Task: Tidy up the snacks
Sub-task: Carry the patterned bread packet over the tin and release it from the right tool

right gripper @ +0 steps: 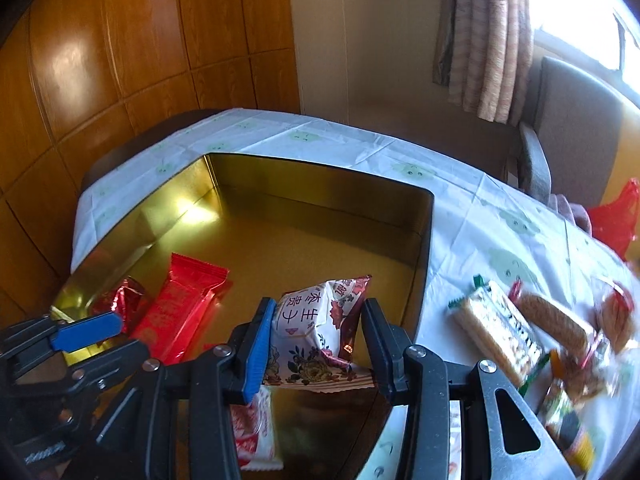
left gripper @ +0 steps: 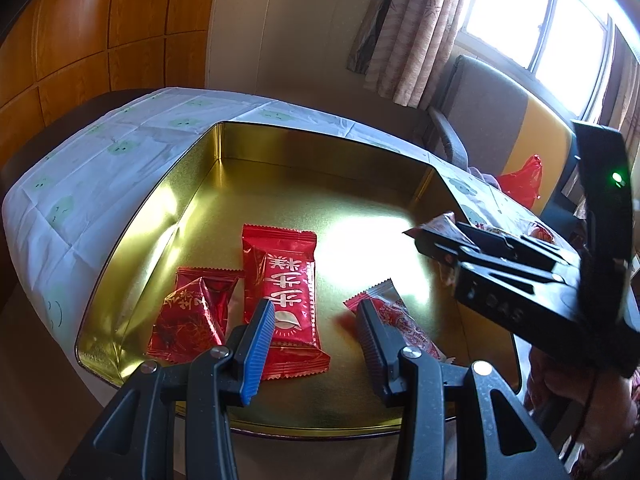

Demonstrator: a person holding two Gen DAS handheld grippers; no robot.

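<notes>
Right gripper (right gripper: pixel 318 344) closed on a white floral-printed snack packet with maroon ends (right gripper: pixel 316 332), pads on its two sides, held above the near right part of the gold rectangular metal tin (right gripper: pixel 320 184). Left gripper (left gripper: pixel 314 340) hung over the tin's near edge, jaws apart, nothing between them.

Below the held packet lay a white-and-red wrapped snack (right gripper: pixel 252 428) on the tin floor. Further left lay a long red foil bar with white characters (left gripper: pixel 282 292) and a small crinkled red foil packet (left gripper: pixel 188 316), touching or nearly so.

On the white patterned tablecloth (right gripper: pixel 460 216), right of the tin, unsorted biscuit packs (right gripper: pixel 500 332) waited, blurred.

Risks, as judged: slick puffy wrapper could slide out of the pads; released here, it would probably land on the white-and-red snack; the two grippers sat close enough to knock.
</notes>
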